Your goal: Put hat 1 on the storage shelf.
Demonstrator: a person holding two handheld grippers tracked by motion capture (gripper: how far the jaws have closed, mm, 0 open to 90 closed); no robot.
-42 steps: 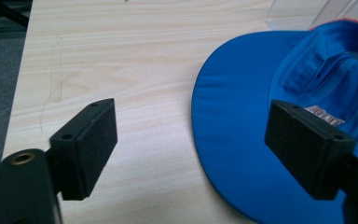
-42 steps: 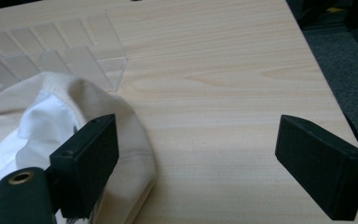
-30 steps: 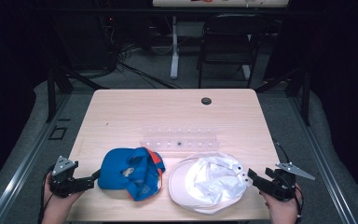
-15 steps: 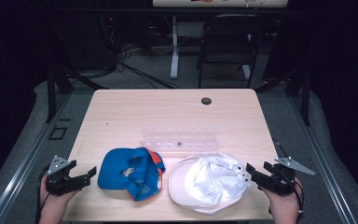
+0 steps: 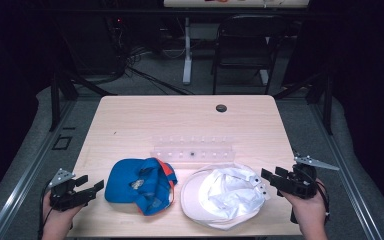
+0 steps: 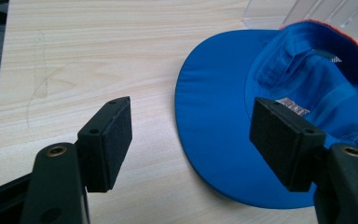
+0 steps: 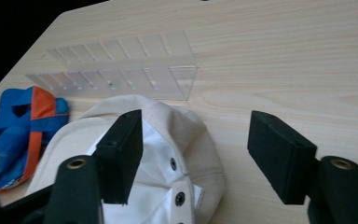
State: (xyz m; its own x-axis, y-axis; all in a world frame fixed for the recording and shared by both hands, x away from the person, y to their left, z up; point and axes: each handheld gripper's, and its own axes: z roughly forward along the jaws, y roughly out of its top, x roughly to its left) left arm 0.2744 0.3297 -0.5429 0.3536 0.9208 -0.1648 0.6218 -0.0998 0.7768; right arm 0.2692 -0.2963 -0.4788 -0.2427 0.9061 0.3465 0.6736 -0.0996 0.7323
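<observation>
A pale wooden table [image 5: 145, 125] seen from above, with a person's forearms coming in at the bottom edge. At the far left, the left gripper [image 5: 91, 189] rests low over the table's near corner, pointing toward a blue cap [image 5: 135, 182]. Its jaws have just been closing, yet they stand apart and grip nothing — in the left gripper view the cap's brim [image 6: 214, 116] lies flat on the wood beyond the pads, with one pad in front of the cap's inside, not pressing it. The blue cap lies upside down, orange trim showing at its far edge. Behind the two caps sits a clear plastic rack [image 5: 192, 147], near the table's middle. To the right of the blue cap, just beside it, lies a white cap [image 5: 222, 197], also upturned. At the far right, the right gripper [image 5: 268, 178] points at the white cap's edge — its jaws have also just been closing, but hold nothing and stand parted above the cap's strap [image 7: 179, 186].
</observation>
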